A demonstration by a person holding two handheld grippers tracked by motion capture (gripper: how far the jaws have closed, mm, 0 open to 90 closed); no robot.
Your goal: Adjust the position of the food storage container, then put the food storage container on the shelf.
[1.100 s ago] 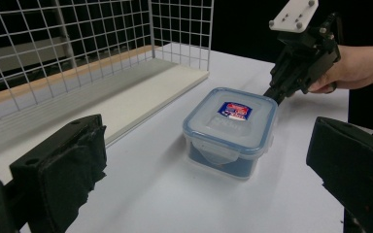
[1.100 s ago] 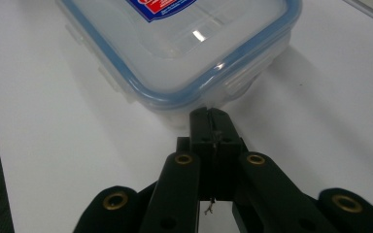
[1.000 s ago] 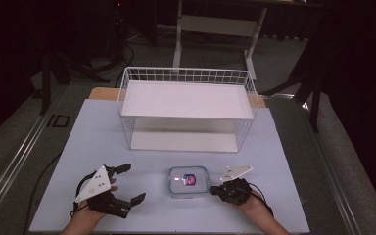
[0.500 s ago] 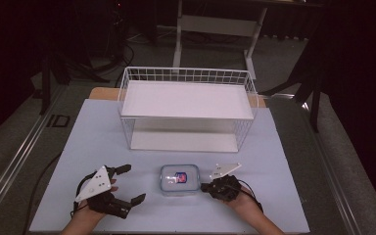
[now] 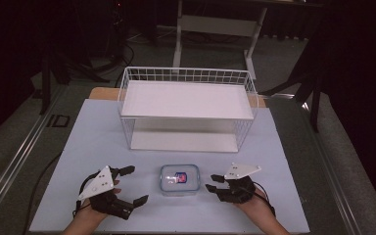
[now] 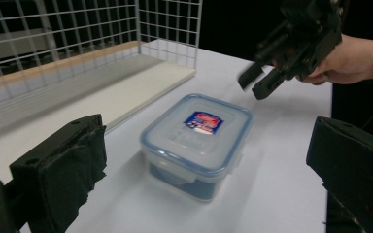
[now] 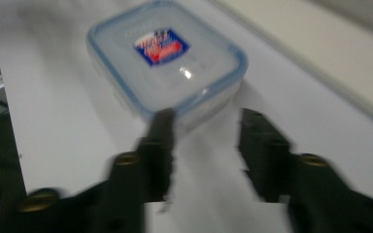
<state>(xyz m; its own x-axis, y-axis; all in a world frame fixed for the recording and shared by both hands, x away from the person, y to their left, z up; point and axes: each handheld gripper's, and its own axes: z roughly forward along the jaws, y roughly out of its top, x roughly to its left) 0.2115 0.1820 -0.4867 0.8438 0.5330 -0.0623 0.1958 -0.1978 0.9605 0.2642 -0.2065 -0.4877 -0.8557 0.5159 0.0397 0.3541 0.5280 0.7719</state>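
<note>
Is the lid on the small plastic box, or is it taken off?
It is on. The blue-rimmed lid sits flat on the plastic box, label facing up. Whether its side clips are locked cannot be told.

- The clear rectangular plastic box with a blue-rimmed lid (image 6: pixel 196 145) bears a red, white and blue sticker (image 6: pixel 205 121) on its lid; the print is too small to read.
- The dark floor strip left of the worktop carries pale letters "ID" (image 5: pixel 58 121).
</note>
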